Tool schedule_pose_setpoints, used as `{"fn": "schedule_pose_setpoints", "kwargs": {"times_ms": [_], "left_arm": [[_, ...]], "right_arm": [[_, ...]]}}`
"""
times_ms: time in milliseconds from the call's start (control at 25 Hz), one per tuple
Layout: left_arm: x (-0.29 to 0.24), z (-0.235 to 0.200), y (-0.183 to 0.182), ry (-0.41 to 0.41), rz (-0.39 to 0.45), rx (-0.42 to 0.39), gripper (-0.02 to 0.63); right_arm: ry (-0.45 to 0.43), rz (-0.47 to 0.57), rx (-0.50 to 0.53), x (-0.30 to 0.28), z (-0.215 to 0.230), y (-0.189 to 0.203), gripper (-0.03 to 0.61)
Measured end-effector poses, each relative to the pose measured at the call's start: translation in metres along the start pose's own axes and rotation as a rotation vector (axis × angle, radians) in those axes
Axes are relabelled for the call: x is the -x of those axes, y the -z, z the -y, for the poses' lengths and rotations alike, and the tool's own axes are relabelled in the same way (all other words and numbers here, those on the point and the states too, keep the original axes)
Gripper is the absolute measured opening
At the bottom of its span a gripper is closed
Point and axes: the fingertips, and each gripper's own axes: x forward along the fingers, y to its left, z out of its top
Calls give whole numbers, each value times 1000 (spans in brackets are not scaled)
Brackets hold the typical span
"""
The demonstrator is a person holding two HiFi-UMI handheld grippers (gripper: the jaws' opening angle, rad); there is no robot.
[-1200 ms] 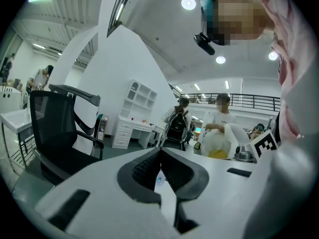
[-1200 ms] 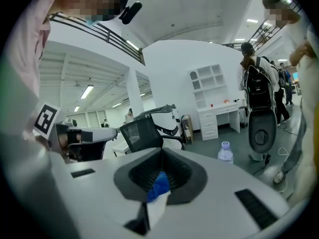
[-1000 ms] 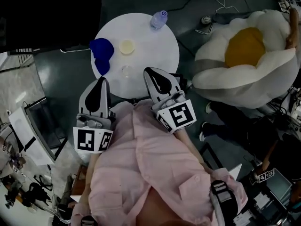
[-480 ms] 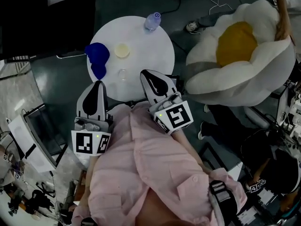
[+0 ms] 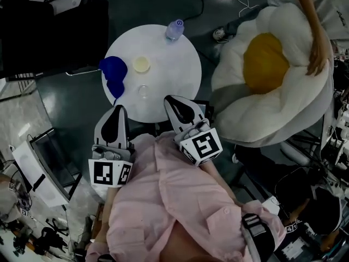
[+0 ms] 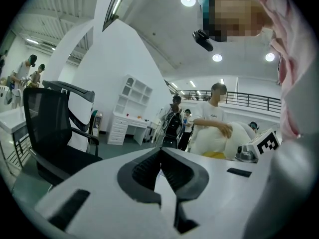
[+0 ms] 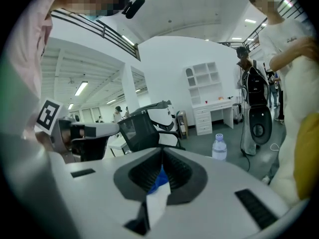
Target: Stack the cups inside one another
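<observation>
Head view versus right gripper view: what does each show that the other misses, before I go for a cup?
Head view only: the yellowish cup and clear cup on the round table. Right gripper view only: the right gripper with jaws together, nothing between them. Both: the blue cup and the water bottle.

The table (image 5: 182,56) is white, with blue cups (image 5: 113,69), a pale yellow cup (image 5: 142,64), a clear cup (image 5: 143,90) and a clear bottle (image 5: 174,29) capped in blue. My shirt (image 5: 174,201) is pink. My left gripper (image 5: 116,109) and right gripper (image 5: 172,99) are light grey with black pads and black-and-white square markers, and the cushion (image 5: 265,64) is white with a yellow middle.
</observation>
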Motion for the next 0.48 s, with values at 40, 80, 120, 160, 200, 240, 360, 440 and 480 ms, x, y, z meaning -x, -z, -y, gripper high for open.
{"fn": "schedule_pose_setpoints", "kwargs": {"times_ms": [40, 80, 120, 160, 200, 240, 360, 440, 480], "left_arm": [[1, 2, 1, -3, 0, 3, 18], [2, 3, 1, -7, 2, 7, 18], [3, 4, 2, -12, 2, 10, 18], [4, 6, 5, -14, -2, 13, 18], [6, 9, 7, -10, -9, 19, 18], [7, 12, 8, 0, -15, 24, 18], [10, 14, 5, 50, -24, 7, 18], [11, 9, 5, 87, -30, -9, 18], [8, 6, 4, 111, -32, -12, 18]], "right_arm": [[-4, -13, 0, 4, -2, 3, 34], [-10, -20, 3, 8, -4, 4, 34], [-14, -20, 7, 11, -5, 5, 34], [-10, -20, 7, 16, -5, 8, 34], [1, -26, -3, 22, -3, 12, 34], [15, -31, -21, 26, -2, 15, 34], [56, -25, -35, 31, -5, 17, 34], [99, -20, -33, 33, -10, 21, 34], [131, -11, -48, 34, -10, 21, 34]]}}
